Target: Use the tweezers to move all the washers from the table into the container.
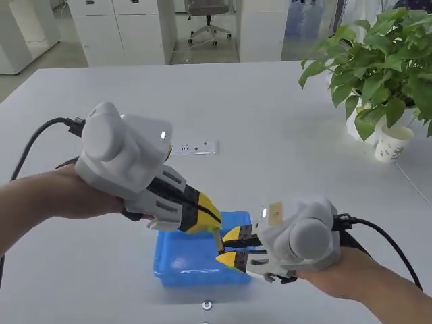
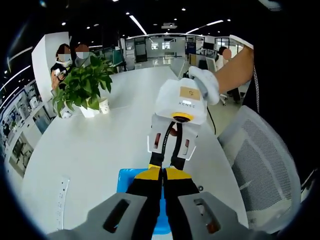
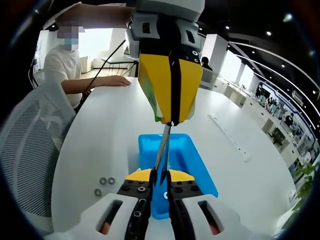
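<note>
Tweezers (image 3: 162,150) over blue container (image 3: 190,162), washers (image 3: 104,182) beside, potted plant (image 1: 378,74), power strip (image 1: 196,148) beyond

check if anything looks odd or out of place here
The tweezers are pinched at both ends by the left hand-held gripper and the right hand-held gripper over the blue container. Three washers lie on the table.

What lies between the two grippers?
In the right gripper view, the thin tweezers bridge the gap from the left gripper to the right gripper, above the blue container.
</note>
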Demonstrator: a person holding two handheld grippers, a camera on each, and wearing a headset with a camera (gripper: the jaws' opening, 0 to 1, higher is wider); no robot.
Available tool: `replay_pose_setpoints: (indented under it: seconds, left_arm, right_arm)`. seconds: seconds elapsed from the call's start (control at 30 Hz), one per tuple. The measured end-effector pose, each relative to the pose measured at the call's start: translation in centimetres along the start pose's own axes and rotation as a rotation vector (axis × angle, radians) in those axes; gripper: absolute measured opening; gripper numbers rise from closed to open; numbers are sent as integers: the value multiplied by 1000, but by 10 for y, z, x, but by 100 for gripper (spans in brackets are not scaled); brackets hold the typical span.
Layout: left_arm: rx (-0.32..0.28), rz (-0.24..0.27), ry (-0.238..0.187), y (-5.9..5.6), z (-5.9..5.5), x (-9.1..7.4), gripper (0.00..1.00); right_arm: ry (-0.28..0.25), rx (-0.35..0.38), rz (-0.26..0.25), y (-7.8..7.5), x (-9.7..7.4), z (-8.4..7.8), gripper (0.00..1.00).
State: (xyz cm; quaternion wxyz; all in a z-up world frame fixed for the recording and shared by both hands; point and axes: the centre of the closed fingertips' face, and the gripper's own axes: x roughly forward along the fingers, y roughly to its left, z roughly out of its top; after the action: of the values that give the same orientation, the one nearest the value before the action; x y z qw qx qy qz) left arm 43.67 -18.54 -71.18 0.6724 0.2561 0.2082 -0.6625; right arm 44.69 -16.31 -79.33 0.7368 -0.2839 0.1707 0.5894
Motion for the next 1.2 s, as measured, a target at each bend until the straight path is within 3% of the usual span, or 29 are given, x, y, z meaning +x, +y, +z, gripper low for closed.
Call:
replay_pose_setpoints:
  seconds: [0.67, 1.2]
  left_arm:
    - [-25, -61, 7, -48, -12, 13, 3]
    - [-49, -92, 29, -72, -32, 26, 3]
  right_arm:
    - [30, 13, 63, 55, -3, -14, 11]
    - [45, 61, 97, 87, 1, -32, 11]
